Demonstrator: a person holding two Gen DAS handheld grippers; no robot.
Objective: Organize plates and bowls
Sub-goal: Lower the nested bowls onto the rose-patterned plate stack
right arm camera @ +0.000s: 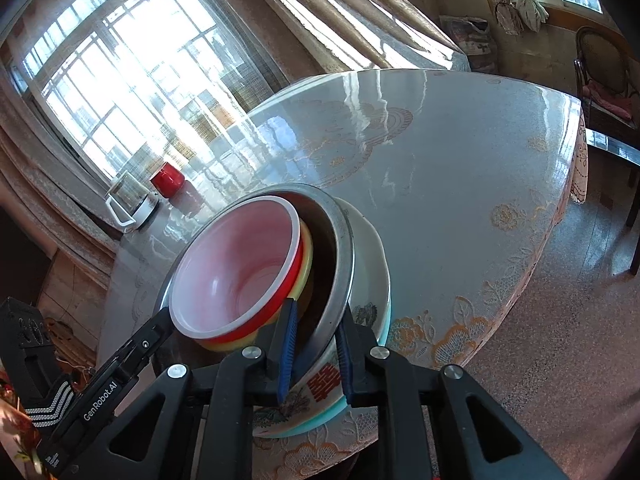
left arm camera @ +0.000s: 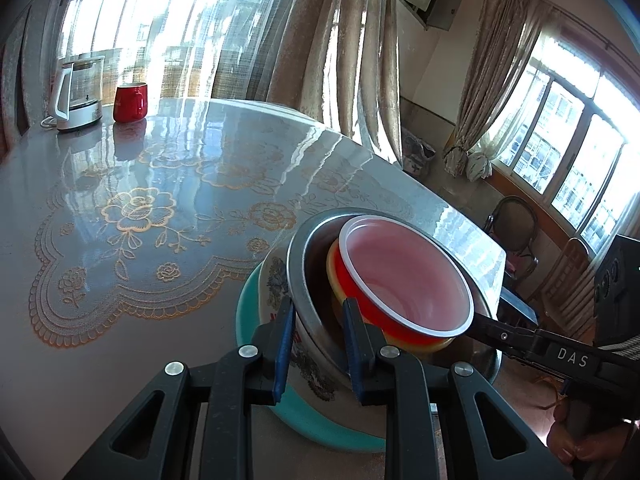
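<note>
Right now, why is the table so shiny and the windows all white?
Left wrist view: sun through the window blows it out white, and the glossy table mirrors it. Right wrist view: the same glare streaks the table; the fisheye lens bends the window bars.

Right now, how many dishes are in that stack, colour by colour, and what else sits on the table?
Red bowl: 1
Yellow bowl: 1
Steel bowl: 1
White patterned bowl: 1
Teal plate: 1
Red mug: 1
Kettle: 1
Total: 7
</note>
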